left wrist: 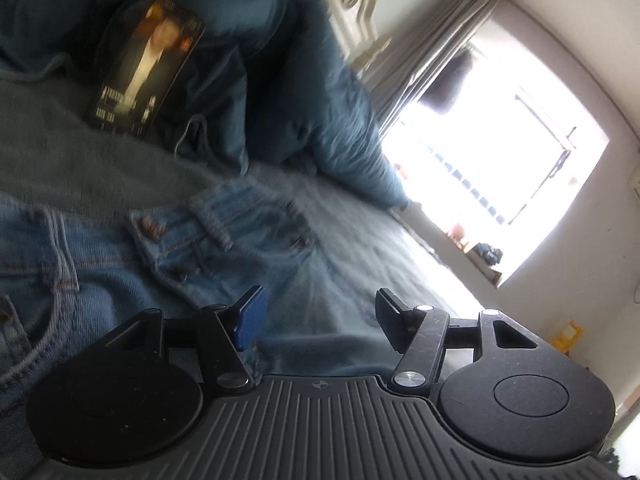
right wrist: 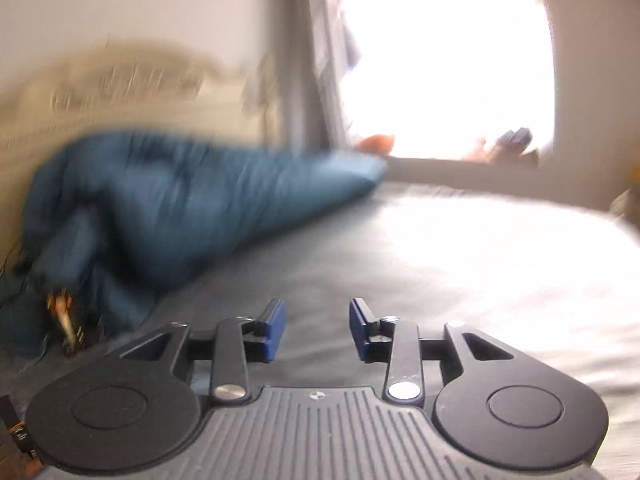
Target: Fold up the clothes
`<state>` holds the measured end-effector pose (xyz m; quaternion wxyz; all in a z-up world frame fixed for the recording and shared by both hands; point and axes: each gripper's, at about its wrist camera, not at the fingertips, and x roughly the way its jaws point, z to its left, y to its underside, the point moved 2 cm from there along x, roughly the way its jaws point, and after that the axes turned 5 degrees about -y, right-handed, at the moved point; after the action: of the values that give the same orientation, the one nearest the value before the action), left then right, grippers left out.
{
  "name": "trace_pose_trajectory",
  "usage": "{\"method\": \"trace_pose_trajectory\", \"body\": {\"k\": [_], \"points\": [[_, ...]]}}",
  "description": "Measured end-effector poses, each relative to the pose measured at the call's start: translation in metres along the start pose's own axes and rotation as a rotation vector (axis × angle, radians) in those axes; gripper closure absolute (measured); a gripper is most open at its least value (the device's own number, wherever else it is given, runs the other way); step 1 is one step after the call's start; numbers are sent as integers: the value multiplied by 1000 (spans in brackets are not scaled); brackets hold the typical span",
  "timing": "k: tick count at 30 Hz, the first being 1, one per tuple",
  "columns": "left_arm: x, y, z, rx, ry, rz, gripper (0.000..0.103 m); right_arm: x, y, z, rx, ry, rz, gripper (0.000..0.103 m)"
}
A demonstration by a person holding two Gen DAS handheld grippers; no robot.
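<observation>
Left claw: my left gripper (left wrist: 318, 320) is released, blue pads (left wrist: 251, 320) standing apart with only air between them; it hovers low over the bed, tilted so the room leans in its view.
Right claw: my right gripper (right wrist: 318, 330) is also released, pads parted, nothing between them; its view is heavily smeared.
Jeans: the light blue jeans (left wrist: 168, 256) lie on the bed just ahead and to the left of my left claw, waistband end towards it, with belt loops, copper rivets and pocket stitching visible. The denim runs under the left finger; I cannot tell whether the pad touches it. Jeans not seen from the right wrist.
Bed sheet: grey-blue bed sheet (right wrist: 400, 264) under everything, glare-washed towards the window side.
Duvet: a teal duvet (right wrist: 192, 200) is bunched at the head of the bed, its corner reaching towards the window sill.
Printed garment: a dark item with a photo print (left wrist: 146, 68) and drawcords lies beyond the jeans, against the duvet; the print is blurred.
Headboard: cream carved headboard (left wrist: 352, 8) behind the duvet.
Window: bright window (left wrist: 488, 160) with grey curtain (left wrist: 432, 60); small objects on the sill, too blown out to identify.
</observation>
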<state>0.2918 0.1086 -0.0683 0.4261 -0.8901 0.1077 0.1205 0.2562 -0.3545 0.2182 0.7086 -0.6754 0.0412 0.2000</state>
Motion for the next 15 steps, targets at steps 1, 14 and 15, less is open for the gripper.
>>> {"method": "trace_pose_trajectory", "body": {"k": [1,14,15], "points": [[-5,-1,-3,6,13,-17,42,-40,-8,-5,-11,37,-45,60],[-20,22,-32,81,134,6,37,-113,178,-86,566,264,218,49],[-19,24,-32,88,127,9,37,-99,203,-90,610,297,261,49]]}}
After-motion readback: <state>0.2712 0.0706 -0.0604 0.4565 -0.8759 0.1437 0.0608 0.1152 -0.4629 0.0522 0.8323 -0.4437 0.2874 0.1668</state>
